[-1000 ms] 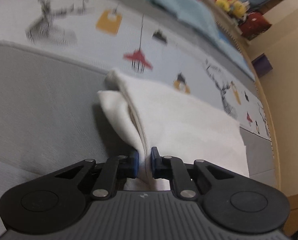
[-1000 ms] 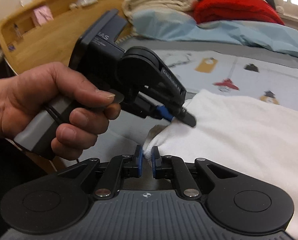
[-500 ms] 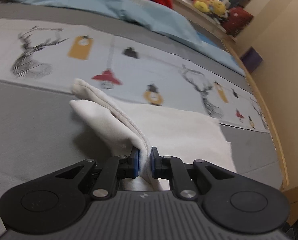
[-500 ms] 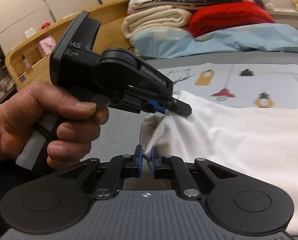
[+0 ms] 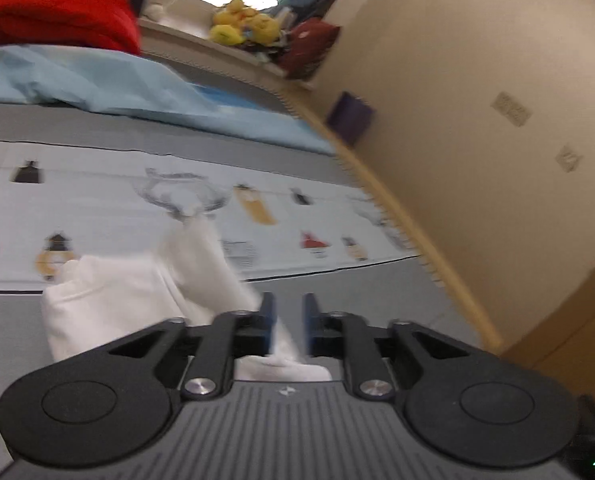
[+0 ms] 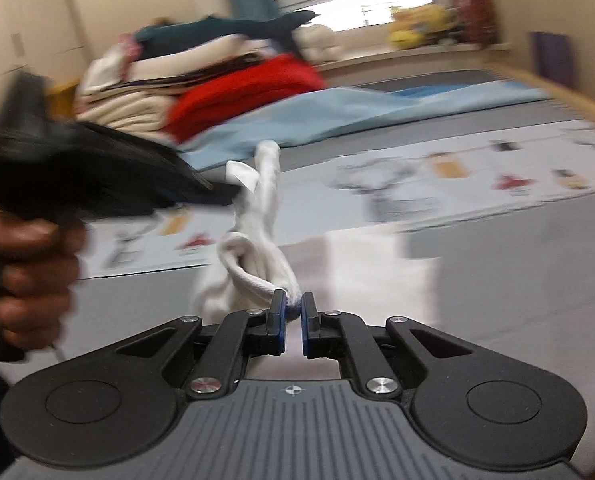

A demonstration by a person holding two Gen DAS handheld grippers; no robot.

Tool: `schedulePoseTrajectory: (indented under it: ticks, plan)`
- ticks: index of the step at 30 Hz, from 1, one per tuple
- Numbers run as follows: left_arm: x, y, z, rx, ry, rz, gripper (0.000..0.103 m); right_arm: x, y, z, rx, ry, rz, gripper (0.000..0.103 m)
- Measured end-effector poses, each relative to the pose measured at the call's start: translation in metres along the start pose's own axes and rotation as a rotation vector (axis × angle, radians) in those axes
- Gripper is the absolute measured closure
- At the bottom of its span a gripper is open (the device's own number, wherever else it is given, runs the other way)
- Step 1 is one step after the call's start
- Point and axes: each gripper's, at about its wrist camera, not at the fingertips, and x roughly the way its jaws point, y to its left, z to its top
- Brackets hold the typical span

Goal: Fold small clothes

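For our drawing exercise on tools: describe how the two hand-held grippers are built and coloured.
Each gripper, left gripper and right gripper, has a ribbed grey body with a small central emblem, two black round-ended linkage arms with silver pivot screws, and black fingers faced with blue pads. No cables show.

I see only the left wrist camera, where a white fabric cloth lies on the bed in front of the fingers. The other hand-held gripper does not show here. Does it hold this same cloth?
Observer: Yes. In the right wrist view, the right hand-held gripper is shut on an edge of the white fabric cloth.
Operator: Does the cloth lie flat on that side?
Observer: No. From those jaws it rises as a twisted strand to the tip of the left hand-held gripper, whose jaws are opening with cloth between them.
Operator: Is the person visible anywhere?
Observer: Only a hand, blurred, wrapped around the left gripper's handle at the picture's left edge.
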Motion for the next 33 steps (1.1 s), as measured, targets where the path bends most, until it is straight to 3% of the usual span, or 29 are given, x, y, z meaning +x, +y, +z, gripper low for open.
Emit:
schedulePoseTrajectory:
  ticks: [1, 4, 6, 12, 15, 17, 19, 21, 23, 26, 28, 30, 33]
  plan:
    - [0.003, 0.001, -0.001, -0.006, 0.016, -0.002, 0.057, 0.000, -0.011, -0.002, 0.009, 0.016, -0.058, 0.103]
    - [0.013, 0.011, -0.005, -0.005, 0.090, 0.105, 0.059, 0.014, -0.043, -0.011, 0.068, 0.132, -0.235, 0.103]
    - [0.014, 0.023, -0.008, -0.033, 0.131, 0.131, 0.059, 0.020, -0.063, -0.014, 0.161, 0.182, -0.285, 0.103]
    - [0.002, 0.051, -0.016, 0.007, 0.221, 0.145, 0.059, 0.024, -0.068, 0.004, 0.271, 0.151, -0.222, 0.100]
    - [0.002, 0.051, -0.030, 0.087, 0.236, 0.171, 0.063, 0.029, -0.065, 0.036, 0.266, 0.113, -0.153, 0.099]
    - [0.003, 0.049, -0.042, 0.193, 0.258, 0.245, 0.070, 0.035, -0.063, 0.059, 0.227, 0.079, -0.104, 0.098]
    - [0.004, 0.054, -0.052, 0.222, 0.265, 0.223, 0.070, 0.040, -0.060, 0.078, 0.170, 0.049, -0.076, 0.098]
    - [0.011, 0.064, -0.064, 0.225, 0.327, 0.196, 0.070, 0.050, -0.057, 0.089, 0.131, 0.020, -0.072, 0.098]
    - [0.028, 0.071, -0.084, 0.284, 0.473, 0.195, 0.070, 0.066, -0.058, 0.093, 0.124, 0.013, -0.066, 0.098]
    - [0.040, 0.069, -0.105, 0.466, 0.566, 0.259, 0.068, 0.104, -0.060, 0.089, 0.198, 0.129, -0.077, 0.094]
    - [0.039, 0.074, -0.102, 0.450, 0.569, 0.229, 0.065, 0.115, -0.058, 0.093, 0.267, 0.129, -0.041, 0.094]
    - [0.038, 0.085, -0.097, 0.381, 0.573, 0.203, 0.065, 0.129, -0.050, 0.095, 0.256, 0.135, -0.027, 0.092]
    - [0.037, 0.091, -0.093, 0.345, 0.578, 0.178, 0.065, 0.159, -0.043, 0.086, 0.244, 0.214, -0.042, 0.072]
